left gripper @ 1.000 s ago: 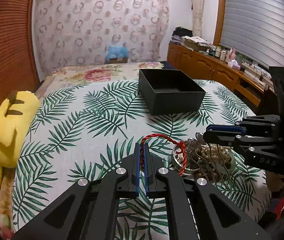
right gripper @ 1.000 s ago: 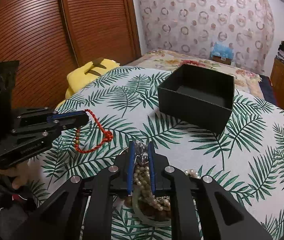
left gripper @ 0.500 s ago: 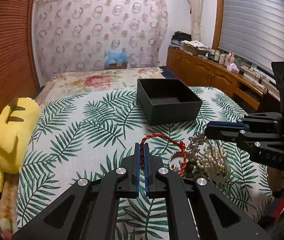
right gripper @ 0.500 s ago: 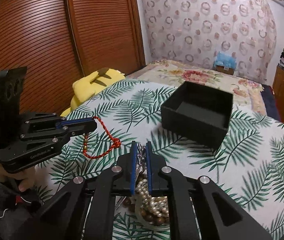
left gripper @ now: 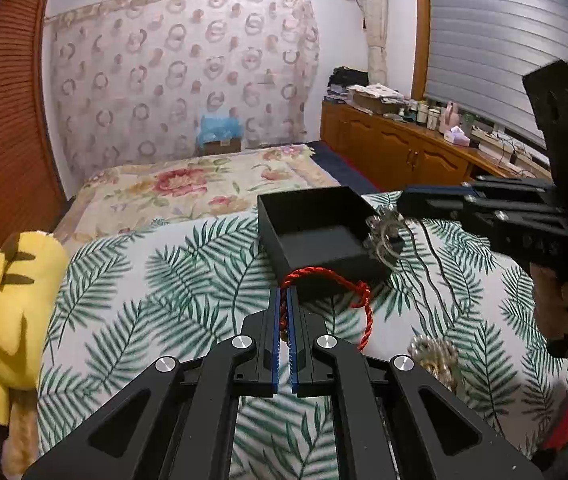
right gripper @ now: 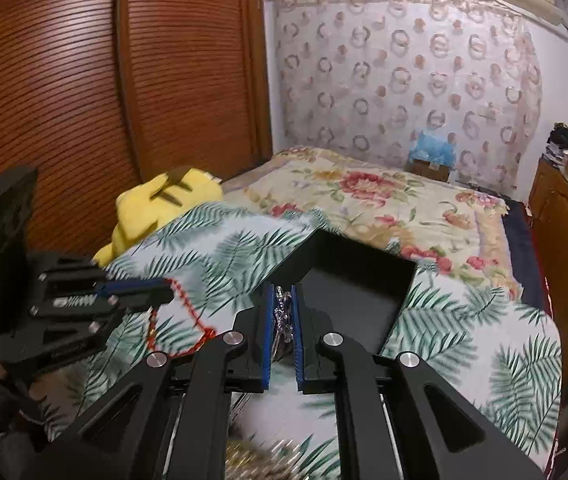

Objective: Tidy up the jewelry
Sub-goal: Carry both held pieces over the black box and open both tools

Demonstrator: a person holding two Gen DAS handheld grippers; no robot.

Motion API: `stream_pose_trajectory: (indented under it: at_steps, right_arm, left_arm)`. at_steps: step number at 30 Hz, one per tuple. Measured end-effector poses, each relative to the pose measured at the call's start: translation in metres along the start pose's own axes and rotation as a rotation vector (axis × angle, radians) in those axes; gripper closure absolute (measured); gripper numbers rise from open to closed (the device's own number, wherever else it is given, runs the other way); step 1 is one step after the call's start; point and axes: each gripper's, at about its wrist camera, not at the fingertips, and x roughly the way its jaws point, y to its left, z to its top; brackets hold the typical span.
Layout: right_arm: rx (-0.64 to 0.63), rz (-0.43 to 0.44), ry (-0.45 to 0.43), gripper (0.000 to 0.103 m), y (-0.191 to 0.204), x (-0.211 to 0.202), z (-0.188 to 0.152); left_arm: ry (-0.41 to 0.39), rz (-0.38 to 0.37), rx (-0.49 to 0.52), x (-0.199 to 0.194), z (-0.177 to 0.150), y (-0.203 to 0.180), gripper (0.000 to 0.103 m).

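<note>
Both grippers have risen toward the black box: left gripper pinches a limp red cord, right gripper pinches a delicate, tangle-prone silver chain.

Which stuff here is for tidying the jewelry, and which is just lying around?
For the job:
- red cord, pinched in the left gripper
- silver piece, pinched in the right gripper
- pearls, lying on the bed
- black box, open

Just lying around:
- yellow plush
- blue bag
- clutter on the cabinet
</note>
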Motion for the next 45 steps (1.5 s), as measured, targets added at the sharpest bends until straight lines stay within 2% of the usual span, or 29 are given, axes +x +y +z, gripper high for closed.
stream_pose_trajectory:
  at_steps: [6,11,16,20,25,28,32,41,42,43,45]
  right_arm:
    - [0.034,0.013,-0.028,0.093,-0.027,0.023,0.025]
    - [0.059,0.015,-0.009,0.093,-0.05,0.058,0.035]
    - [0.074,0.029,0.033,0.094,-0.067,0.093,0.034]
    - [0.089,0.073,0.058,0.093,-0.075,0.111,0.031]
    - [0.076,0.087,0.111,0.093,-0.084,0.128,0.024]
    - [0.065,0.067,0.122,0.091,-0.09,0.128,0.021]
    - [0.068,0.041,0.103,0.08,-0.102,0.115,0.022]
    - [0.051,-0.024,0.079,0.079,-0.111,0.084,0.018]
    - [0.049,-0.029,0.079,0.079,-0.11,0.081,0.017]
    - [0.047,-0.038,0.077,0.079,-0.108,0.077,0.015]
    - [0.048,-0.047,0.074,0.079,-0.107,0.069,0.013]
  left_arm:
    - [-0.004,-0.014,0.001,0.012,0.019,0.003,0.101]
    - [-0.005,-0.017,-0.004,0.024,0.036,0.007,0.1]
    - [0.01,-0.013,-0.011,0.042,0.051,0.012,0.1]
    - [0.026,-0.015,-0.014,0.056,0.059,0.015,0.1]
    - [0.051,-0.025,-0.009,0.074,0.065,0.013,0.1]
    - [0.068,-0.031,-0.002,0.085,0.067,0.012,0.1]
    - [0.081,-0.043,0.003,0.096,0.068,0.009,0.1]
    - [0.106,-0.072,0.022,0.116,0.072,0.001,0.1]
    - [0.104,-0.074,0.023,0.116,0.073,0.0,0.097]
    - [0.106,-0.079,0.023,0.116,0.072,-0.002,0.085]
    - [0.095,-0.086,0.019,0.111,0.072,-0.002,0.07]
